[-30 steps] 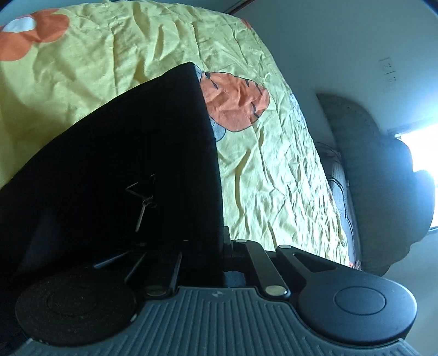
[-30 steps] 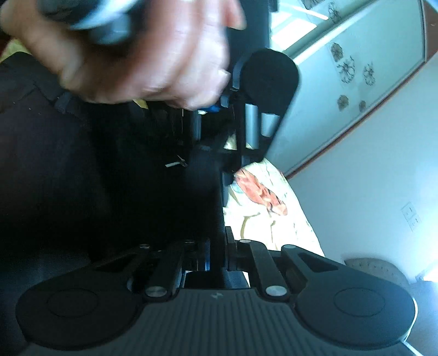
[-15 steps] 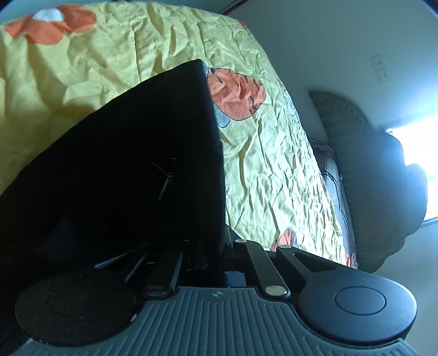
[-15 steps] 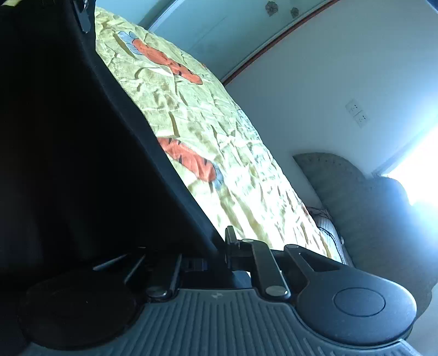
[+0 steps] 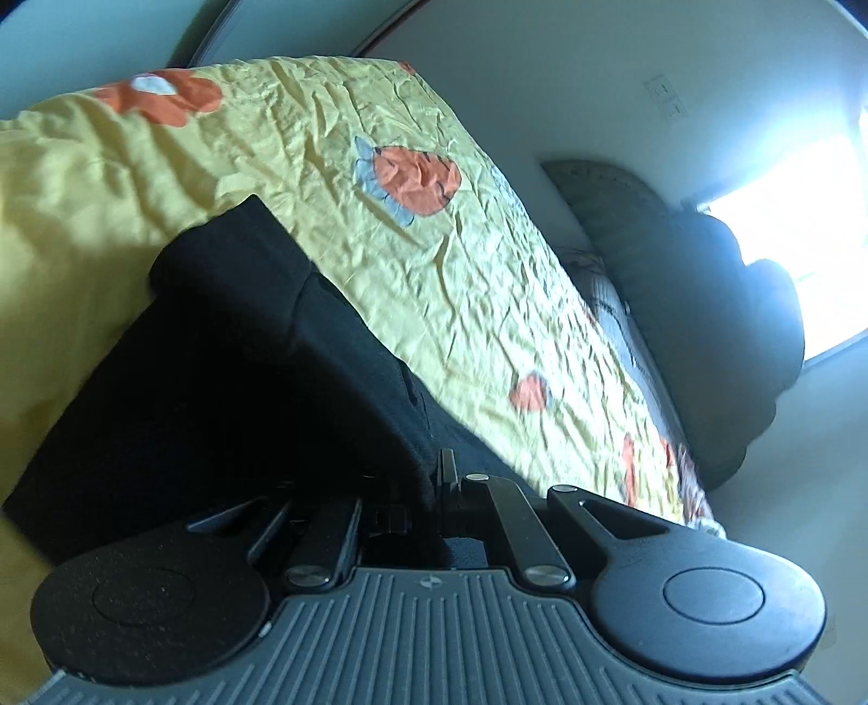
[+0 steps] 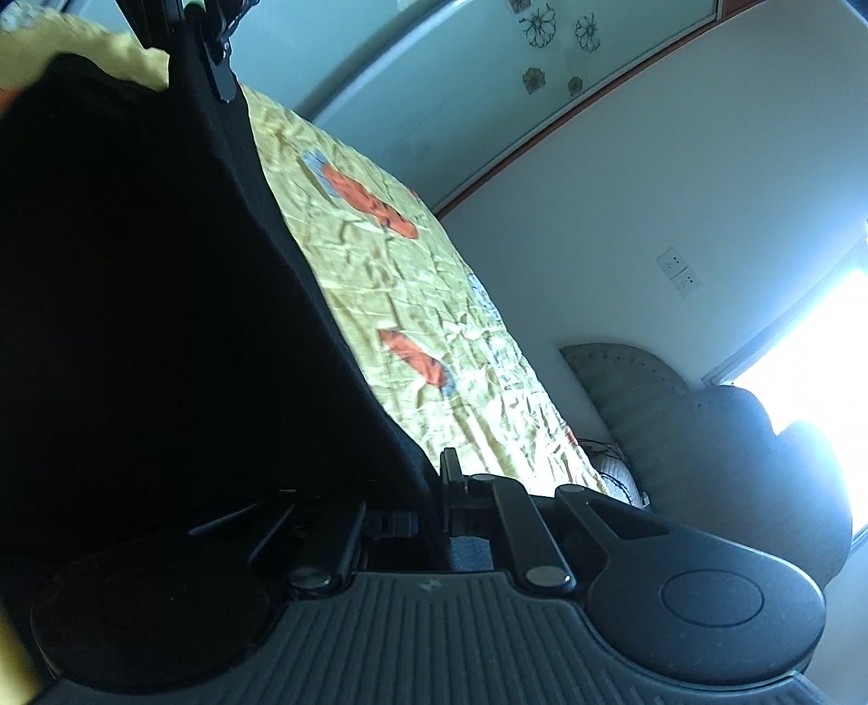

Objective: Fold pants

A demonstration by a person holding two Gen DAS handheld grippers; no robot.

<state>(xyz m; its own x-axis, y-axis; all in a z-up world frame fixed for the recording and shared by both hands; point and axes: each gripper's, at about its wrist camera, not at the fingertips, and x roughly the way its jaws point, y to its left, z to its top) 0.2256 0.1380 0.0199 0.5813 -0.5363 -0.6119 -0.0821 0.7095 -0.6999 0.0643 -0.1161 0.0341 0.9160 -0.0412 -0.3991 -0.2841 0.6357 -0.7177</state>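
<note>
Left wrist view: crumpled yellow bedspread [image 5: 488, 282] with orange motifs, grey headboard [image 5: 678, 282], pale wall [image 5: 542, 81], bright window [image 5: 814, 260]. Black pants [image 5: 228, 369], matte, lying doubled on the bedspread. Left gripper [image 5: 434, 488] and right gripper [image 6: 434, 488]: each pinched onto pants fabric.

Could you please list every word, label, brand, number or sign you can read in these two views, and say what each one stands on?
No readable text in either view.
Left gripper: a tiny pale emblem on its ribbed base, too small to read.
Right gripper: the same tiny emblem, too small to read.
Black pants: no label visible.
Yellow bedspread: orange and blue pictures only, no words.
Wall sockets: no legible marking.
Glass panel: flower decals only.
</note>
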